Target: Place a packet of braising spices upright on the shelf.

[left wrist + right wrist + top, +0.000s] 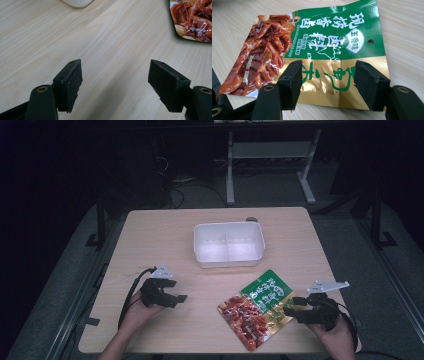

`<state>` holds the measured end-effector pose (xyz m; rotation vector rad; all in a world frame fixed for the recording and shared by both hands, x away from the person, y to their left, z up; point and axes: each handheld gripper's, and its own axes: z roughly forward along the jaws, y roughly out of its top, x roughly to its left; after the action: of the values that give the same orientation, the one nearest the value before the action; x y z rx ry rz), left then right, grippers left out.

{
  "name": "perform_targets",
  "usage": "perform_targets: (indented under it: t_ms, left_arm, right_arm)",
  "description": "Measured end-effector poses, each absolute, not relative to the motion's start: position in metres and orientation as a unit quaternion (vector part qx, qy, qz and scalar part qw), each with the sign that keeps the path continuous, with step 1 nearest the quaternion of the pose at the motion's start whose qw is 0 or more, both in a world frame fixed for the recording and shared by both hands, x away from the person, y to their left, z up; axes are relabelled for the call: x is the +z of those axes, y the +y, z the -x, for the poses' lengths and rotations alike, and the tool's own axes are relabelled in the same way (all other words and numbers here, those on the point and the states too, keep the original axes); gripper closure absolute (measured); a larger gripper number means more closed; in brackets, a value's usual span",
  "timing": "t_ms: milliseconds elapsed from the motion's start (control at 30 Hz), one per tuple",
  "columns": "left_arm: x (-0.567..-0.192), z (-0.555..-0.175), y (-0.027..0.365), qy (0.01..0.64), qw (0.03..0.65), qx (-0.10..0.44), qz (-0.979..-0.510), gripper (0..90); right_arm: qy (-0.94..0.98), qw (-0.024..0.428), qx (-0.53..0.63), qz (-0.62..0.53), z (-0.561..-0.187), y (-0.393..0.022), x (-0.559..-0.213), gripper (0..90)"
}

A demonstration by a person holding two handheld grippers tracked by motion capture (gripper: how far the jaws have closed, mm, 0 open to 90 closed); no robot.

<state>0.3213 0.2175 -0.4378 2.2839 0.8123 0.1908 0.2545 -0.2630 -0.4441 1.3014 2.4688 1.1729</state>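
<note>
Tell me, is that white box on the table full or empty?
Empty: both halves of the white divided container show bare white floor.

One snack pouch (pixel 257 308), one white tray (pixel 228 244), two hand-held grippers (pixel 169 296)

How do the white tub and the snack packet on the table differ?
The tub is plain white, stiff, with walls and a divider; the snack packet is flat, glossy, green and gold with a food picture. The tub sits square to the table; the packet lies askew, nearer the person. Both rest on the table.

I see a light wooden table (pixel 165 235), a white two-compartment tray (pixel 228 244) near its far edge, and a white-legged frame (pixel 270 165) on the floor beyond.
</note>
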Motion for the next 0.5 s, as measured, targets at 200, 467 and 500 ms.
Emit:
perform_targets:
  t_ms: [200, 467, 500]
  left_arm:
    - [-0.437, -0.319, 0.210, 0.304, 0.349, 0.069, -0.884, 27.5]
    - [-0.434, -0.314, 0.197, 0.286, 0.354, 0.058, -0.889, 30.4]
    - [-0.433, -0.313, 0.195, 0.285, 0.356, 0.056, -0.888, 31.0]
  right_arm:
    - [0.812, 0.060, 0.388, -0.433, -0.255, -0.266, -0.444, 38.3]
    - [0.812, 0.063, 0.387, -0.432, -0.255, -0.267, -0.443, 38.0]
    - [0.812, 0.063, 0.387, -0.433, -0.255, -0.267, -0.443, 38.0]
